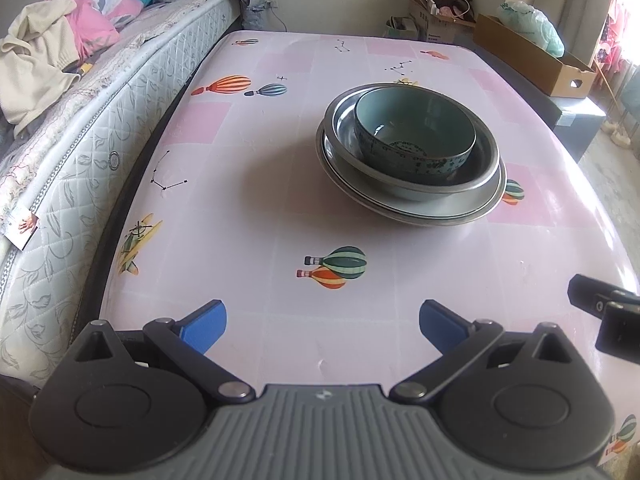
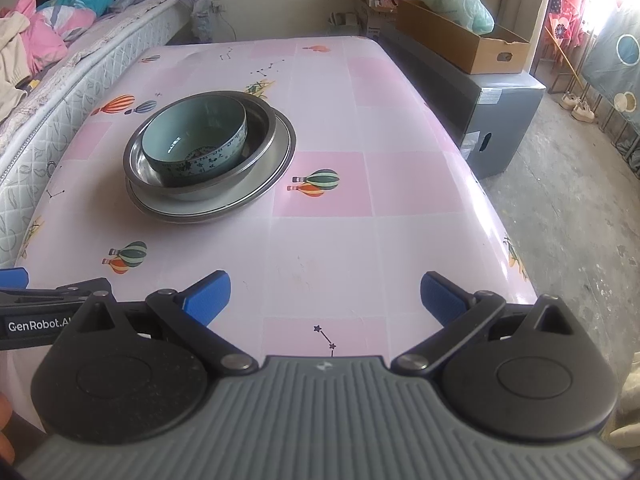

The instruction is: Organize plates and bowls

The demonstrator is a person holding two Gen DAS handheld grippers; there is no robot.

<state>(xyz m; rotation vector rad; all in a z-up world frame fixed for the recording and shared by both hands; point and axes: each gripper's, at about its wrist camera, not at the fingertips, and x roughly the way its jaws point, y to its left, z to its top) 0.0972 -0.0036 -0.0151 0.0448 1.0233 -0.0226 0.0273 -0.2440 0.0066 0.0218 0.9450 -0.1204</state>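
A teal patterned bowl (image 1: pixel 414 136) (image 2: pixel 196 140) sits inside a steel bowl (image 1: pixel 486 168) (image 2: pixel 262 136), which rests on stacked plates (image 1: pixel 480 206) (image 2: pixel 280 160) on the pink table (image 1: pixel 240 200) (image 2: pixel 400 200). My left gripper (image 1: pixel 322 326) is open over the near table edge, well short of the stack, with nothing between its blue pads. In its own view my right gripper (image 2: pixel 324 298) is open too, empty, near the front edge with the stack ahead to the left. Part of the right gripper's body shows at the left wrist view's right edge.
A mattress (image 1: pixel 100 120) piled with clothes runs along the table's left side. Cardboard boxes (image 2: pixel 460 36) and a plastic bag sit on a grey cabinet (image 2: pixel 504 120) past the table's right side. Bare concrete floor (image 2: pixel 572 220) lies to the right.
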